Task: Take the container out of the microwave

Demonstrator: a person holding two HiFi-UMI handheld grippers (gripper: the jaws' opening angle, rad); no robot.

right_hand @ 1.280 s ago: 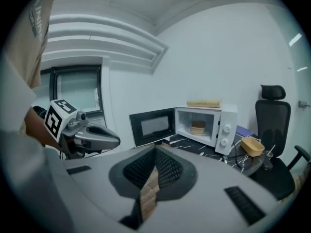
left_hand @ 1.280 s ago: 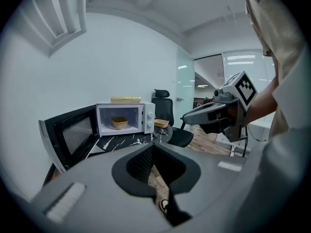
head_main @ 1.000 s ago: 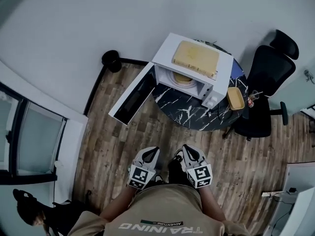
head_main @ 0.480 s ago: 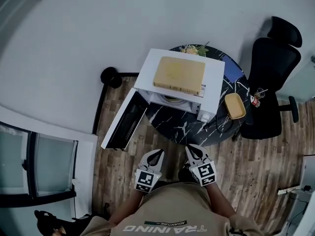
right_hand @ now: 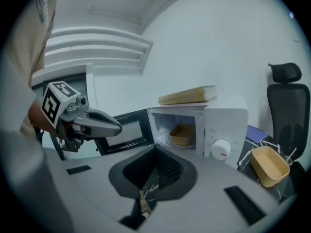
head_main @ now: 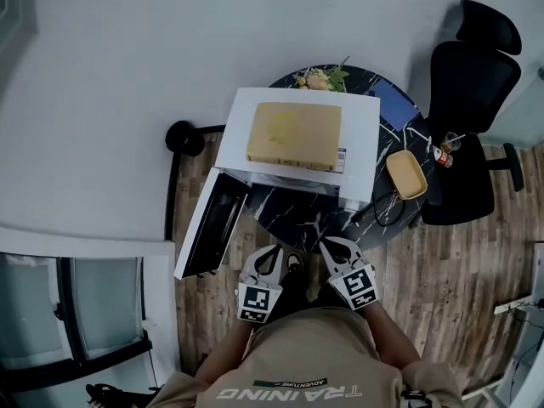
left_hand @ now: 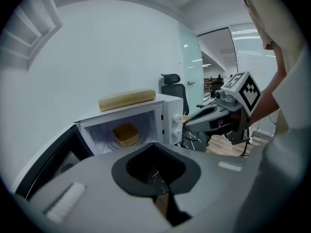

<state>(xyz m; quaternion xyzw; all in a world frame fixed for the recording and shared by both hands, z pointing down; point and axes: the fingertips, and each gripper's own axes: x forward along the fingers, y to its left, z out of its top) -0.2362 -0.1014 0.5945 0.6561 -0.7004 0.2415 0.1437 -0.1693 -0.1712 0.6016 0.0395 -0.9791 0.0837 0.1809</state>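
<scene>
Pale wall and wood-plank floor [head_main: 425, 287] surround a round, dark marbled table [head_main: 293, 219] that carries a white microwave [head_main: 361, 130]. Inside its white cavity sits the container [left_hand: 126, 135], a tan, open-topped tub, straight ahead of both grippers and well beyond their tips. The microwave door [head_main: 208, 232] stands wide open, swung out on the left gripper's side.

The left gripper [head_main: 270, 260] is in front of the near table edge with its jaws together and nothing between them. Only marbled table top shows through the dark opening behind the tips. The right gripper [head_main: 334, 252] is just beside it and level with it, its jaws likewise together and empty. Both point toward the microwave's open front and are clear of it.

On top of the microwave lies a flat yellow slab [head_main: 295, 134], possibly a board or a closed book; the views are too soft to tell. Ahead and to the right of the right gripper, past the microwave's dial [right_hand: 221, 148], a second tan container [head_main: 406, 173] sits open on the table, apart from the microwave. Farther right stands a black office chair [head_main: 463, 83]. Beyond the microwave, some greenery [head_main: 323, 79] shows at the far table edge.
</scene>
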